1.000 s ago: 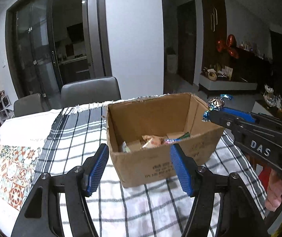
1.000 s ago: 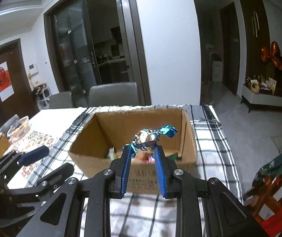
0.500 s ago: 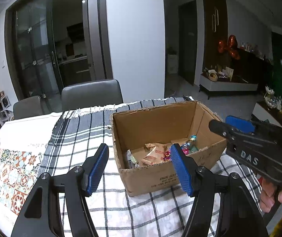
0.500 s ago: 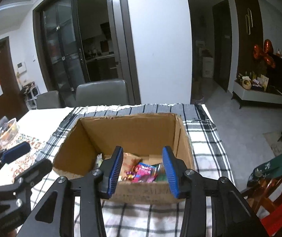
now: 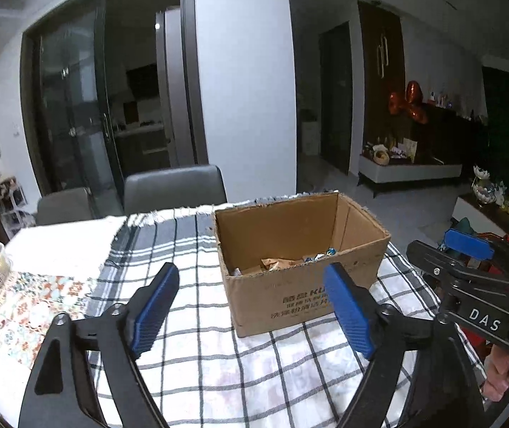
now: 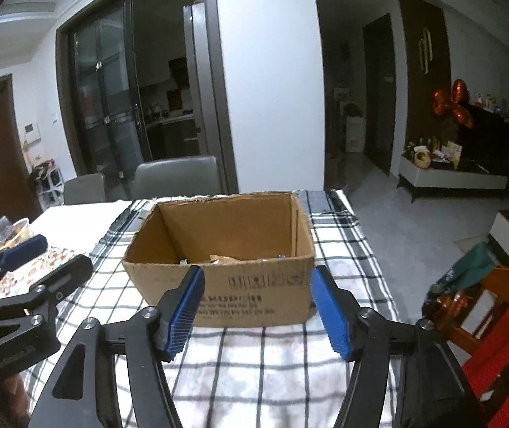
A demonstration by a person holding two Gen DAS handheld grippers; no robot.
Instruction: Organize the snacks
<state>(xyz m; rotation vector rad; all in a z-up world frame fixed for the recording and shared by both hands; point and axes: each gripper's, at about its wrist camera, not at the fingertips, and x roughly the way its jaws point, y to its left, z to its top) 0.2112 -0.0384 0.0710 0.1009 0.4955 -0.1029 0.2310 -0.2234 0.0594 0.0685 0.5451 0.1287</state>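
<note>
Left wrist view: cardboard box point(image 5: 301, 267) sits on the checked cloth point(image 5: 197, 367), wrapped snacks point(image 5: 286, 262) lying at its bottom; left gripper point(image 5: 254, 310), jaws just opening, spread and empty.
Right wrist view: right gripper point(image 6: 258, 308), also just opening, holds nothing before the box point(image 6: 226, 246).

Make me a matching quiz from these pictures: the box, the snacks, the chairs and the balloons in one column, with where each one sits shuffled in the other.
Things:
1. box
2. snacks
3. chairs
4. balloons

Places:
A. behind the table's far edge
B. on the checked cloth
C. above the dark sideboard, far right
D. at the bottom of the box

Pairs: 1-B, 2-D, 3-A, 4-C
</note>
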